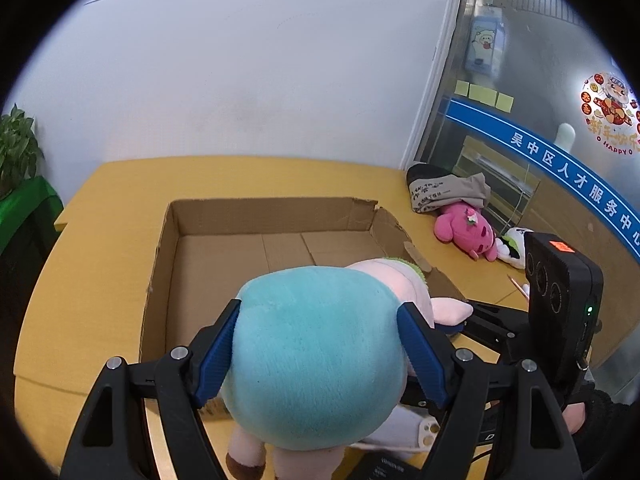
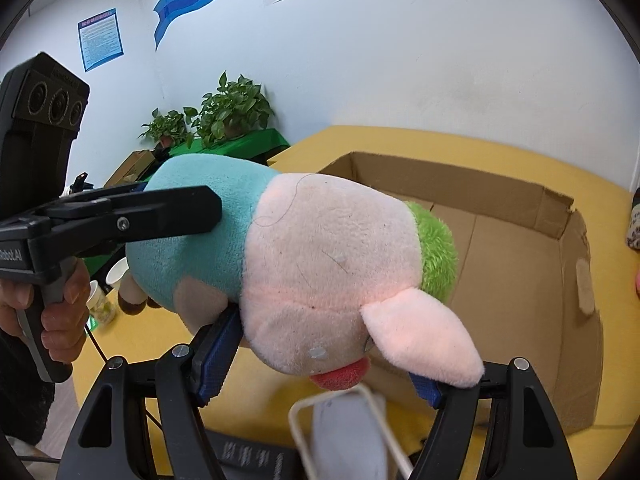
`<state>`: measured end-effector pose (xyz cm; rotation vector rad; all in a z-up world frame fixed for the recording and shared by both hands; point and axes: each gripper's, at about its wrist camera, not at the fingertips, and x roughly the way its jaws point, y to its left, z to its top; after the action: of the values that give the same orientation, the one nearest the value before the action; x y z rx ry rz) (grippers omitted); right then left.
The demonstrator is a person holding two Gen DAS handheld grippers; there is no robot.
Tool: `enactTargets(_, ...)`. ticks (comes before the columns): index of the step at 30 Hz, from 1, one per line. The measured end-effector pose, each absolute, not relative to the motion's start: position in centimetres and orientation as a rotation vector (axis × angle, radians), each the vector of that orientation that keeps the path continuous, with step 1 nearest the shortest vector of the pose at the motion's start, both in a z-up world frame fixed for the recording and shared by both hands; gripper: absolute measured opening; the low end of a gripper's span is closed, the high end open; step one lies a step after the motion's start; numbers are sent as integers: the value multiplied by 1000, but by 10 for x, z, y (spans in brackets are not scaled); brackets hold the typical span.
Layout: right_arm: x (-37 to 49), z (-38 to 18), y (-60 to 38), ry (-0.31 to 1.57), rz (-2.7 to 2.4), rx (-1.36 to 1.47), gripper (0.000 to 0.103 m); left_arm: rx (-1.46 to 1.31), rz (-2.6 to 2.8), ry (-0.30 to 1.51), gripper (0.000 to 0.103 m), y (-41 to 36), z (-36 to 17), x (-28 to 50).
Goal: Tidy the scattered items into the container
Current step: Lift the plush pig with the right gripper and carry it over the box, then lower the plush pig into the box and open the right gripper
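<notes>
A plush pig [image 1: 308, 356] with a teal body, pink head and green hair is held in the air by both grippers, just at the near rim of an open cardboard box [image 1: 224, 256]. My left gripper [image 1: 316, 356] is shut on its teal body. My right gripper [image 2: 320, 360] is shut on its pink head [image 2: 332, 264], with the box [image 2: 520, 264] behind it. The left gripper also shows in the right wrist view [image 2: 160, 208], clamped on the teal body. The box floor looks bare.
The box sits on a yellow table [image 1: 100, 240]. A pink plush [image 1: 466, 230], a white plush [image 1: 514, 246] and a folded cloth bag [image 1: 444, 192] lie at the right by a glass wall. A white item [image 2: 348, 436] lies under the pig. Potted plants [image 2: 224, 116] stand at the left.
</notes>
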<state>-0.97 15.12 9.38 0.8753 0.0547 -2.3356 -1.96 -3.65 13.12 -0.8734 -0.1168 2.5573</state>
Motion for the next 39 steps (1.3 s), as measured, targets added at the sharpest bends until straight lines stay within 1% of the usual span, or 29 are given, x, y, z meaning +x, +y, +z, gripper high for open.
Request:
enactTargets(10, -86, 117, 126, 91, -2331, 858, 78, -808, 2598, -70, 76, -47, 157, -86)
enactTargets(14, -125, 121, 117, 94, -2333, 879, 77, -816, 2615, -31, 76, -47, 158, -119)
enactTargets(18, -167, 118, 108, 76, -2332, 917, 77, -836, 2613, -37, 76, -54, 155, -157)
enactTargets(23, -219, 105, 96, 67, -2337, 982, 76, -909, 2621, -31, 76, -59, 136, -203)
enactTargets(28, -258, 80, 88, 34, -2312, 1075, 76, -1007, 2605, -67, 76, -66, 110, -238)
enactTargets(34, -287, 49, 87, 13, -2301, 1156, 76, -1117, 2580, -86, 76, -68, 81, -267)
enactTargets(39, -298, 27, 93, 8, -2299, 1203, 77, -1202, 2560, -59, 76, -70, 62, -284)
